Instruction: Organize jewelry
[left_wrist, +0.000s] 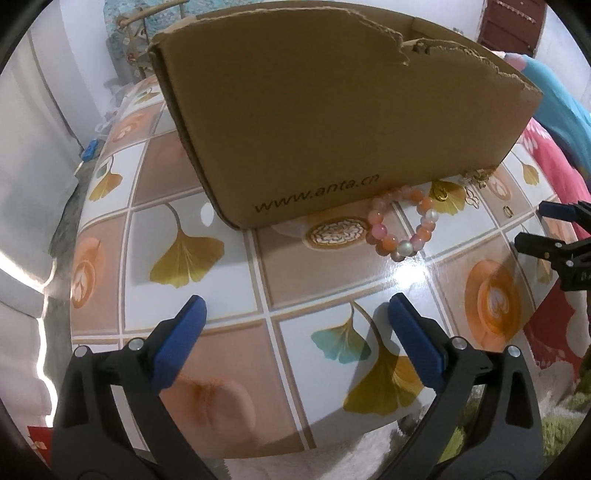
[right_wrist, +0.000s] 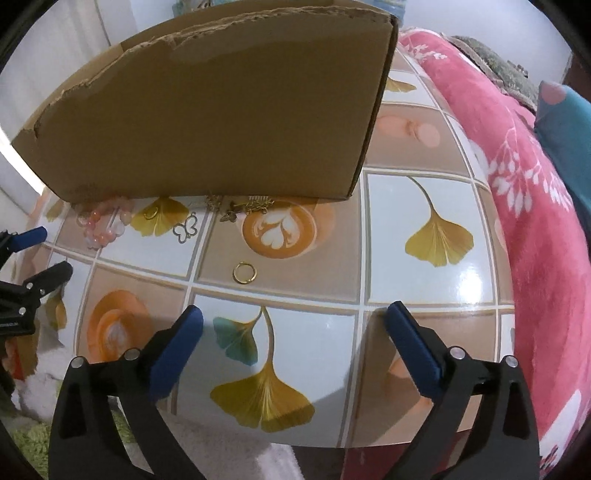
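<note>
Both the left gripper (left_wrist: 295, 314) and right gripper (right_wrist: 293, 321) hang wide and empty over the table's (right_wrist: 424, 288) near edge. A pink beaded bracelet (left_wrist: 402, 229), a gold ring (right_wrist: 243, 273) and what look like butterfly pendants (right_wrist: 186, 230) lie along the cardboard box (left_wrist: 332, 110).

Black plastic grippers (left_wrist: 295, 306) with blue ribbed jaws (silver pivot screws)

Near half of the table (right_wrist: 424, 206) is free; the cardboard box (right_wrist: 221, 122) walls off the far half.

From 3 to 9 o'clock through 6 the glossy surface lies bare. At 12 the box stands upright, with a bead bracelet (left_wrist: 400, 225), small gold pieces (right_wrist: 236, 208) and a ring (right_wrist: 244, 273) along its base. A pink blanket (right_wrist: 517, 166) crowds the 3 o'clock edge.
</note>
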